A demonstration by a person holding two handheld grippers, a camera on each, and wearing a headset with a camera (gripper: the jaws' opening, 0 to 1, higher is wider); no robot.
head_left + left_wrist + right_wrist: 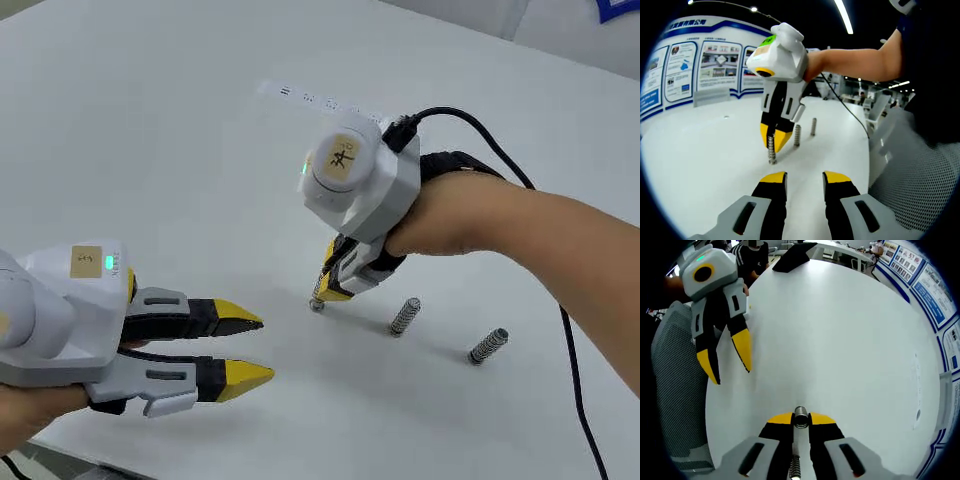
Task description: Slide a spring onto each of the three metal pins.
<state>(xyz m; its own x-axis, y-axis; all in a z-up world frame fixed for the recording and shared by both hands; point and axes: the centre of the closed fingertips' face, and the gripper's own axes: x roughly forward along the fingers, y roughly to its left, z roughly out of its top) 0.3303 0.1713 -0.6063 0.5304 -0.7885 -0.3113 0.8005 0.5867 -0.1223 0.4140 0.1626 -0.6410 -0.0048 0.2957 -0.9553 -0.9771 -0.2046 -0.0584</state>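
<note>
On a smooth, matte white table (pixel 150 120), the right gripper (pixel 328 288), glossy white plastic shell, black fingers, yellow wedge tips, pointed steeply down and clenched on a small coiled spring of silver-grey metal (pixel 317 302). Holds it upright, lower end at the tabletop. Beside it, in a loose row, a second ribbed coil spring (pixel 404 316) and a third spring (pixel 488 346), each apart from its neighbour, neither touched. Toward the table's near edge, the left gripper (pixel 250 348), same build, released, jaws spread with nothing between them, well apart from the springs. From the left gripper view: all three coils plainly vertical, the gripped one's tight turns bare below the yellow tips, a small rounded foot under it. From the head view: the same coils leaning with the angle. From the right gripper view: the round open top of the held coil pinched between the tips. Pin inside any coil: cannot tell.
</note>
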